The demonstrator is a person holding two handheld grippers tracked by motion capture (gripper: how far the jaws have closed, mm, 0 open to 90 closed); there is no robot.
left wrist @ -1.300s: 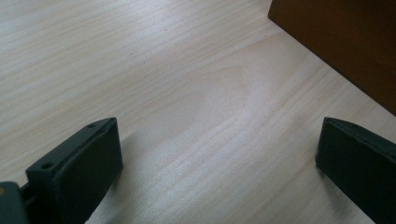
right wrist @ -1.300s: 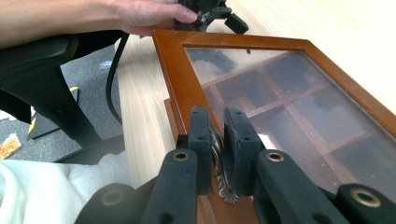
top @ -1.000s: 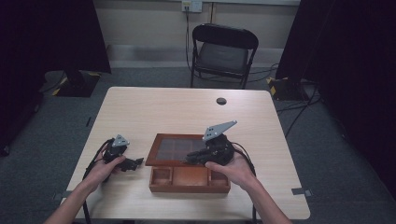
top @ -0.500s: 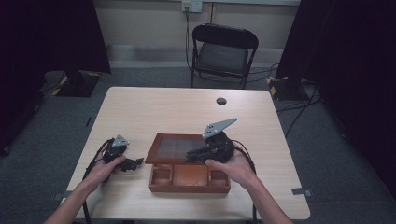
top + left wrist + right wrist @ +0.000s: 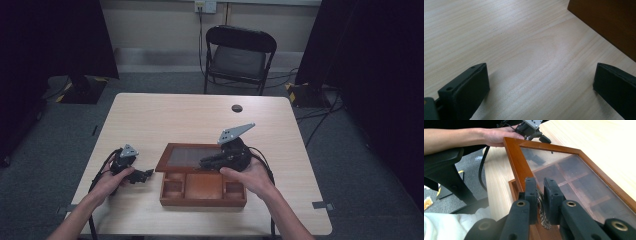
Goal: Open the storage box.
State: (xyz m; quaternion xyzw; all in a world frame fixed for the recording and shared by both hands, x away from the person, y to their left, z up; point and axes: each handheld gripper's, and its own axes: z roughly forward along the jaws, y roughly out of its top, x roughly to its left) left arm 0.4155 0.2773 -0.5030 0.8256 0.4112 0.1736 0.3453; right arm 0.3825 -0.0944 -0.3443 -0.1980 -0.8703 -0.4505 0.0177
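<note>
A brown wooden box (image 5: 202,192) with several compartments sits near the table's front edge. Its glass-paned lid (image 5: 187,156) is raised at a tilt. My right gripper (image 5: 206,162) reaches over the box from the right. In the right gripper view, this gripper (image 5: 539,182) is shut on a small metal clasp (image 5: 542,207) at the lid's (image 5: 574,172) wooden front edge. Left of the box, my left gripper (image 5: 148,174) rests on the table. Its jaws stand wide open (image 5: 541,82) over bare wood, with the box's side (image 5: 609,22) ahead to the right.
A small black round object (image 5: 237,108) lies at the far middle of the light wooden table (image 5: 165,120). A black folding chair (image 5: 240,55) stands behind the table. The person's other hand (image 5: 496,136) and the left gripper (image 5: 531,130) show beyond the lid.
The right gripper and the lid's front edge have shifted only slightly. The left gripper has stayed in place.
</note>
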